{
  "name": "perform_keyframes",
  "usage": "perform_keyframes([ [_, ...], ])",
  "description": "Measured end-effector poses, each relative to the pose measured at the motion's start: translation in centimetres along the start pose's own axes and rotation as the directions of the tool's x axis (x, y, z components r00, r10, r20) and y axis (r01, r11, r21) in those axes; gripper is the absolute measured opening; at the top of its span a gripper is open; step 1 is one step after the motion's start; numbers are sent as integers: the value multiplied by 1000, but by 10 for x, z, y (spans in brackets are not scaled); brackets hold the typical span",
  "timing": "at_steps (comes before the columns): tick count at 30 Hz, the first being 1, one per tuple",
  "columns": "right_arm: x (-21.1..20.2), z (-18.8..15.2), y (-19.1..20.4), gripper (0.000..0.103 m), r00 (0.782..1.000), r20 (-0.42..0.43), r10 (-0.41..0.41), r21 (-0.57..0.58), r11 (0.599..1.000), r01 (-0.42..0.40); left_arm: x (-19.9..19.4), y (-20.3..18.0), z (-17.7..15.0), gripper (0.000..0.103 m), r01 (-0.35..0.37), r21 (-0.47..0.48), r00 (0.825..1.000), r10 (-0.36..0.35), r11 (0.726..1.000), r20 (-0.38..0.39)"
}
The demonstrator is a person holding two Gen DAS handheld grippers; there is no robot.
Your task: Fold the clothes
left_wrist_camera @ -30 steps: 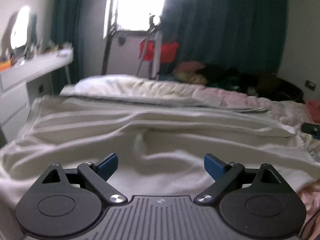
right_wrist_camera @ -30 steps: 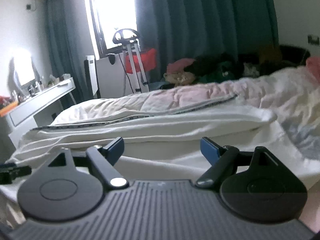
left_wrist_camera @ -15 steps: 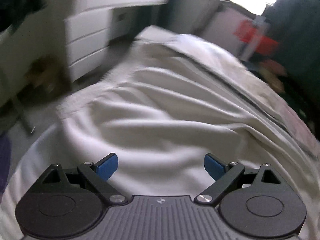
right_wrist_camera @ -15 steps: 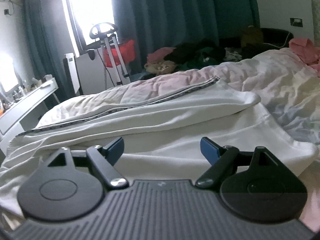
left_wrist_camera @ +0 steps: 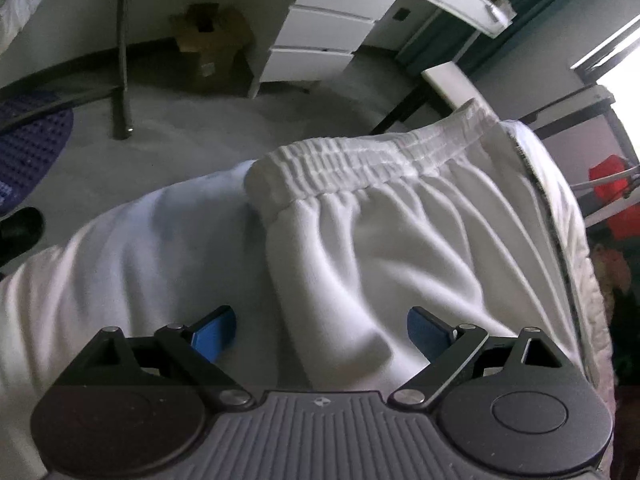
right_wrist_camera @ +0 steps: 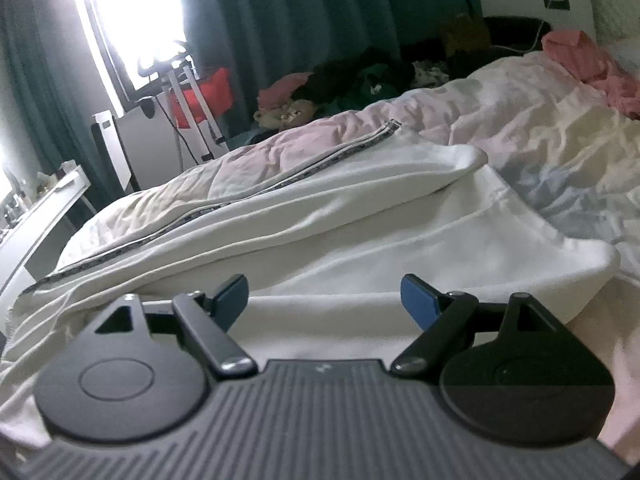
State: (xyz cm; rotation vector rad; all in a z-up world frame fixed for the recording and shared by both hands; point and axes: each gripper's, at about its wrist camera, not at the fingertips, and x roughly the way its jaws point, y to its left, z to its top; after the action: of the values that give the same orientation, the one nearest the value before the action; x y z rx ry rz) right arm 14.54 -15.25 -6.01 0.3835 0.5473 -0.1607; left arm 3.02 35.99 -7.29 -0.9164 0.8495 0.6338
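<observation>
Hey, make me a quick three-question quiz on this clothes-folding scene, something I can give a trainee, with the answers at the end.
1. True or false: the left gripper is clamped on the elastic waistband.
2. Multiple choice: the white pants have a dark stripe running along (A) the waistband, (B) the side seam, (C) the cuff only.
3. Fill in: the right gripper hovers over the pants with its fingers ____.

Key
1. False: its blue pads stand wide apart, short of the waistband, holding nothing.
2. B.
3. Open, with no cloth between them.
</observation>
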Motion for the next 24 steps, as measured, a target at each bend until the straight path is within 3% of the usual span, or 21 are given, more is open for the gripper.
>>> perform_keyframes([
  [4, 1, 1, -2, 85, 1000, -7, -2, 19, 1000, 2, -7, -2, -2, 92, 127, 4, 992, -127, 992, 18],
  [8, 3, 1, -5, 85, 1000, -17, 6, 40, 999, -6, -26, -5, -7, 92, 317, 35, 945, -318, 948, 71],
  [10, 3, 2, -7, 85, 1000, -19, 7, 49, 999, -7, -37, -6, -10, 92, 373, 71, 920, -379, 925, 103],
  [16, 4, 3, -14, 85, 1000, -23, -5, 87, 996, 7, -21, 0, -13, 91, 327, 2, 945, -327, 945, 19],
  [18, 5, 4, -17, 85, 1000, -25, -11, 100, 995, 13, -15, 3, -14, 79, 310, -20, 951, -310, 951, -10],
  [21, 5, 5, -23, 85, 1000, -25, -12, 132, 991, 15, -7, 6, -15, 73, 283, -52, 957, -285, 958, -53],
  [24, 2, 2, -50, 85, 999, -21, -27, 258, 966, 31, -1, 7, -16, 64, 249, -65, 964, -254, 966, -84],
])
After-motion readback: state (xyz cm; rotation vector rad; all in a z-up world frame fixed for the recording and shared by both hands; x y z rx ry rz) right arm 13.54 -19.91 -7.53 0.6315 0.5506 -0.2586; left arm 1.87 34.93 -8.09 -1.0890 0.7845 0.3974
